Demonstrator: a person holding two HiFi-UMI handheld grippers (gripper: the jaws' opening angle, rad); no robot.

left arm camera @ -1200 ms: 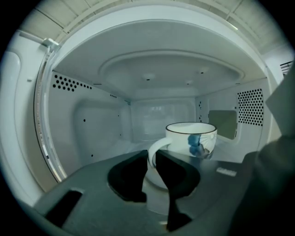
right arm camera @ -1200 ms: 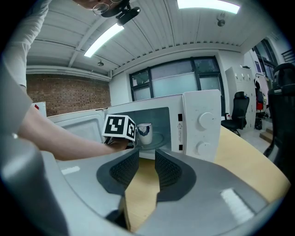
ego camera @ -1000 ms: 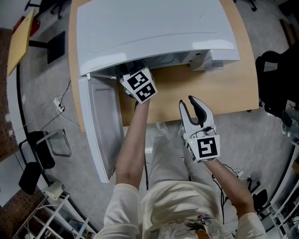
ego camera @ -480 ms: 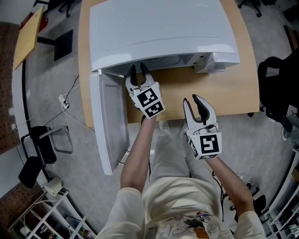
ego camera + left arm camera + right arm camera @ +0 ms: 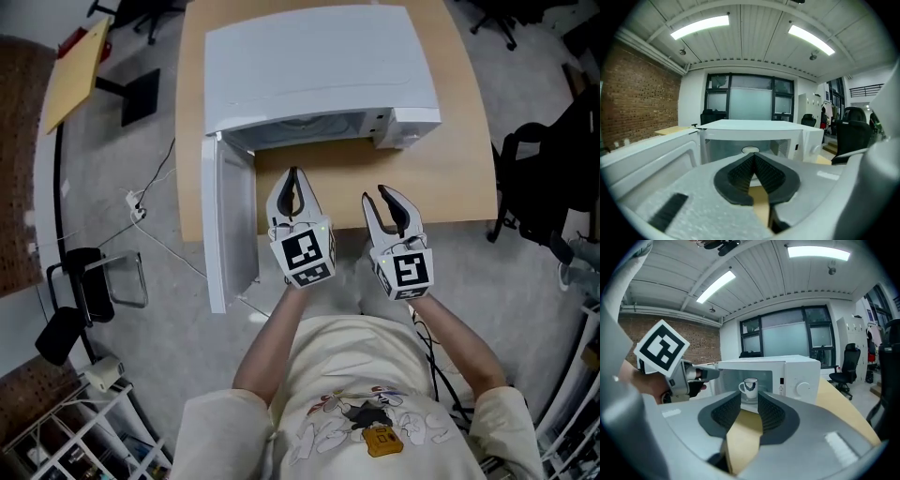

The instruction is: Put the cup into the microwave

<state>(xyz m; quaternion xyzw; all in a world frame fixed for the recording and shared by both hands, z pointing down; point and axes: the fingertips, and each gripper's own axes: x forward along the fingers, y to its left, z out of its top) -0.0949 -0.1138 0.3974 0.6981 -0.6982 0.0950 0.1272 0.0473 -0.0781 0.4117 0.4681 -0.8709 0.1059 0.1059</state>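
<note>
From my head view the white microwave oven (image 5: 319,66) shows only its roof and the swung-open door (image 5: 230,225), which hangs just left of my left gripper (image 5: 294,173). The roof hides the cavity.

My right gripper view looks straight into that cavity. The white ceramic cup with a dark print (image 5: 750,386) stands upright inside on the turntable plate (image 5: 751,400), handle to the left. It is well ahead of my right gripper (image 5: 750,397) and framed in the gap between its jaws. Those jaws stand spread with nothing between them.

My left gripper's jaws have just closed and are pressed together, pinching nothing. In its own view only the cup's pale rim peeks over their tips, and they cover the rest.

The 2 grippers hover side by side over the near edge of the light wooden tabletop (image 5: 450,178), apart from the microwave. The cup's print is too small to make out.
</note>
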